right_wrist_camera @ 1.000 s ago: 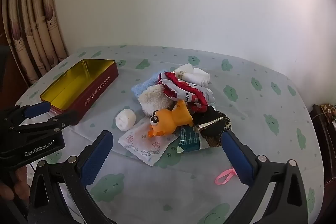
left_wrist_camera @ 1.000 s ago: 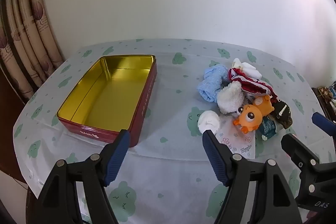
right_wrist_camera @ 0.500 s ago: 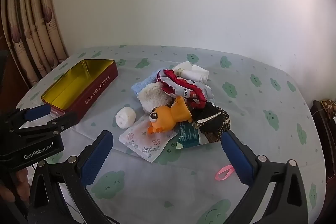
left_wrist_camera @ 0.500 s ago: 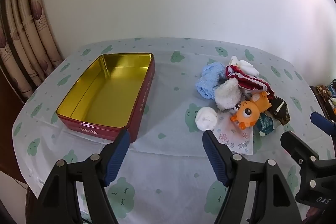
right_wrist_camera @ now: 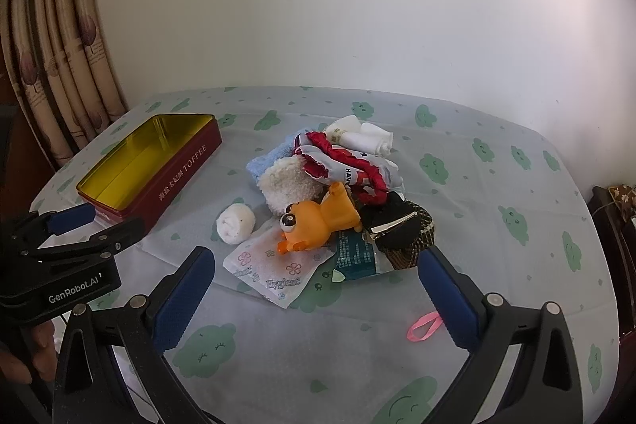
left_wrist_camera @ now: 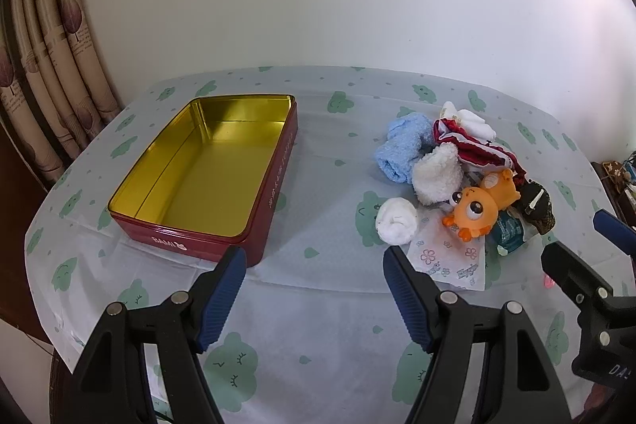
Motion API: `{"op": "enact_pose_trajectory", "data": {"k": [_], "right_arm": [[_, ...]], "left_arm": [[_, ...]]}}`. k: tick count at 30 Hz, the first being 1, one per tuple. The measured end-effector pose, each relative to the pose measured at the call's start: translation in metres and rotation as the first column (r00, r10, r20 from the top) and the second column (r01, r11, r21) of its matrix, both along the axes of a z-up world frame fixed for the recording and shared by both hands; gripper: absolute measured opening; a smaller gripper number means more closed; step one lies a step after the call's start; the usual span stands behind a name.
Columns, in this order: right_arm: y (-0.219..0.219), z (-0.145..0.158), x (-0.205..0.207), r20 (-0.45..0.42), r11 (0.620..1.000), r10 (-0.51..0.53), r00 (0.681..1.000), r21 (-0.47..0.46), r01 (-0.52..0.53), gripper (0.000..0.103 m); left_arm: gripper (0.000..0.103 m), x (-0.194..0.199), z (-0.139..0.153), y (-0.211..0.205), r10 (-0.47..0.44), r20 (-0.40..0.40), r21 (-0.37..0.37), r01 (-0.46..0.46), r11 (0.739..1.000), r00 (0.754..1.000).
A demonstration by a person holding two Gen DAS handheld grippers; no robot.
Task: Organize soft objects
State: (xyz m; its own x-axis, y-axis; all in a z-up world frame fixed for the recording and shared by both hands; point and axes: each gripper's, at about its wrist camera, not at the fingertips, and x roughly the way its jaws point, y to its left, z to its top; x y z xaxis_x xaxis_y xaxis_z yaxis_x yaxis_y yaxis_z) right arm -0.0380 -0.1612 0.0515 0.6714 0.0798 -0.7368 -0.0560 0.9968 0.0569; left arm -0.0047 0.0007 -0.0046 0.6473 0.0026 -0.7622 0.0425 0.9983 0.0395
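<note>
Both grippers hover wide apart and empty over the table [left_wrist_camera: 318, 304]: left gripper [left_wrist_camera: 312, 265] near the tin [left_wrist_camera: 274, 185], right gripper [right_wrist_camera: 316, 267] before the pile of soft things. Orange toy [right_wrist_camera: 318, 221] lies atop it, white ball [right_wrist_camera: 235, 224] just beside.

My left tongs [left_wrist_camera: 312, 265] sit at the frame's bottom, blue pads spread wide and holding nothing; my right tongs [right_wrist_camera: 316, 269] gape wide too, likewise unladen.
</note>
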Motion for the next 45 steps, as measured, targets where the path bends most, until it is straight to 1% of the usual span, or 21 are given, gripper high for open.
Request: {"op": "enact_pose_trajectory", "data": {"k": [14,45], "right_arm": [[-0.001,-0.005,0.001,-0.01,1.0,-0.001,1.0,0.011,0.001,0.091],[0.002,-0.009,0.003,-0.029,1.0,0.016,0.999,0.011,-0.016,0.089]], "left_arm": [[0.074,0.002,-0.004,0.001,0.0,-0.007,0.003,0.0,1.0,1.0],[0.074,0.002,-0.011,0.001,0.002,-0.012,0.002,-0.002,1.0,1.0]]}}
